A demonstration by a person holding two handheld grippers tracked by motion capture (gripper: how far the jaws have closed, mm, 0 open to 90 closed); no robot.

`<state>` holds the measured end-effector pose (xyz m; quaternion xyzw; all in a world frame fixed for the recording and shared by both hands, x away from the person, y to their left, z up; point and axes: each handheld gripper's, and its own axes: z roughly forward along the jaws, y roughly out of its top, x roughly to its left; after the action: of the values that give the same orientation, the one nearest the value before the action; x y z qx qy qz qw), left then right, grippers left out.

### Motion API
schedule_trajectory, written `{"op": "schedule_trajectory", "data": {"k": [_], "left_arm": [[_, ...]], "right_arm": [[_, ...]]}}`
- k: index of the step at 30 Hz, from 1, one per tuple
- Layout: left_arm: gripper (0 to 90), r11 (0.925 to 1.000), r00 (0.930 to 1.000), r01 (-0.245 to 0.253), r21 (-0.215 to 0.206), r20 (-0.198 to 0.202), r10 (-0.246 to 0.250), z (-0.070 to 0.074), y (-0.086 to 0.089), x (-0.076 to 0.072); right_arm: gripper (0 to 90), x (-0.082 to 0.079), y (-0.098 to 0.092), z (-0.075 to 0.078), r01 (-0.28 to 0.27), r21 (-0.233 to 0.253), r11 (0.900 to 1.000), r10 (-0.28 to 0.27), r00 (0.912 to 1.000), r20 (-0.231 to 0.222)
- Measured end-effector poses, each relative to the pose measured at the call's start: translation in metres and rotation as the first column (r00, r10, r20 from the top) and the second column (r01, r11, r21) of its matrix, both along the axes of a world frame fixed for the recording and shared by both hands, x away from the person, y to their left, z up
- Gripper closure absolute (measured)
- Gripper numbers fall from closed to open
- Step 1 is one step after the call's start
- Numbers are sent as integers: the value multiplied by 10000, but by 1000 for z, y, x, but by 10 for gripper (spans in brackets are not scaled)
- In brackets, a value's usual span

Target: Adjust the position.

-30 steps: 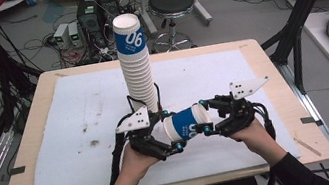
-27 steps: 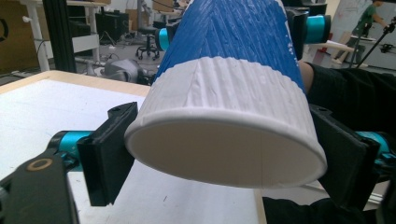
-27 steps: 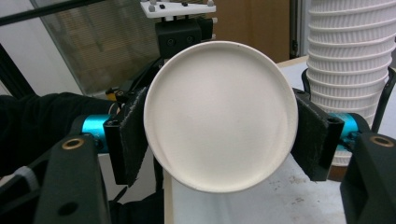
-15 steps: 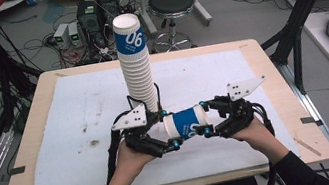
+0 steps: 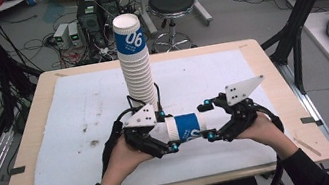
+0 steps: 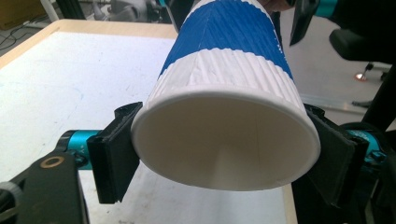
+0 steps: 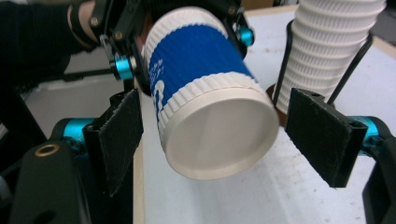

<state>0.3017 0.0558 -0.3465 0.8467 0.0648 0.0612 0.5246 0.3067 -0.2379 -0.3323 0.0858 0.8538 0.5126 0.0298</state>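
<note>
— Where is the cup (image 5: 186, 128) kept?
— At 6 o'clock from the stack (image 5: 135, 62), over the counter (image 5: 59, 140). It is squeezed at the rim by the left gripper (image 6: 224, 154).
— And the right gripper (image 7: 215, 140)?
— Its fingers are open around the bottom, maybe to pull it free.

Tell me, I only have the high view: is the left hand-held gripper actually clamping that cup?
Observer: Yes. In the left gripper view, the left hand-held gripper has a jaw pressed against each side of the cup, just behind its rim.
Operator: And the right one?
Observer: Open. In the right gripper view, the right hand-held gripper has its jaws spread wider than the cup's base, with a clear gap on one side.
Operator: Anything inside the cup?
Observer: No. Its mouth faces the left camera, and it is empty.
</note>
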Motion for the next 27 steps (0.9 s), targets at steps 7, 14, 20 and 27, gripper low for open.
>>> {"op": "schedule_trajectory", "data": {"k": [7, 14, 20, 27], "left_arm": [[207, 9992, 9998, 154, -373, -154, -159, 0, -1, 1], [121, 9808, 9971, -16, -1948, -751, -133, -7, 2, 3], [104, 9617, 9924, 32, -2741, -1171, -366, -14, 4, 7], [165, 9455, 9867, 193, -3251, -1462, -704, -16, 5, 9]], "right_arm": [[263, 1, 9, -11, -39, 263, 9996, 41, 10000, -67], [299, 7, 0, -11, -443, 1308, 9904, 518, 9972, -543], [302, 10, -8, -10, -458, 2273, 9727, 645, 9951, -754], [302, 11, -8, -14, -584, 2468, 9673, 818, 9930, -856]]}}
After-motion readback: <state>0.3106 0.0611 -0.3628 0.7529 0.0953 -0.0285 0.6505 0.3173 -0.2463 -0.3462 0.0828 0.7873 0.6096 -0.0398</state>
